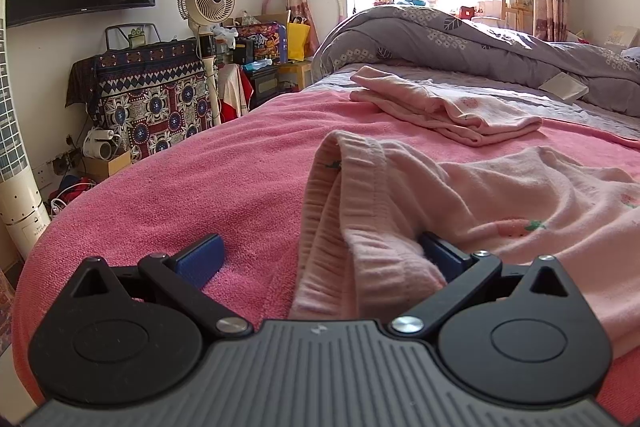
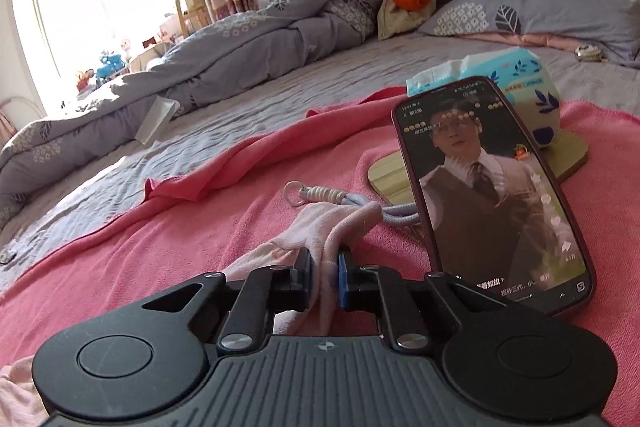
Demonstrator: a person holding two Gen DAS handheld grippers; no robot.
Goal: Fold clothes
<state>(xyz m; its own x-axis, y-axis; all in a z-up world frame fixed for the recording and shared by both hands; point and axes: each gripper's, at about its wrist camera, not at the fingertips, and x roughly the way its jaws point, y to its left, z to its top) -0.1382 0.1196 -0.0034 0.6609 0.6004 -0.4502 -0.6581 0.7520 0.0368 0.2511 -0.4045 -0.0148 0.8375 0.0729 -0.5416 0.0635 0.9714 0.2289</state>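
Lying flat on the pink blanket (image 1: 200, 167) for folding, the pale pink garment (image 1: 500, 195) is pinched by the right gripper (image 2: 325, 269) at one end, while the left gripper (image 1: 320, 259) spreads its fingers astride the ribbed waistband (image 1: 352, 227), ungripped.

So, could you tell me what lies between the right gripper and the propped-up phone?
In the right wrist view, the right gripper pinches pink garment; beyond it, the lavender lanyard reaches the phone.

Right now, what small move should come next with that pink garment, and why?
Probably close the left gripper: its jaws stand open around the pink garment's waistband, while the right gripper already pinches the cloth, so both ends could then lift together.
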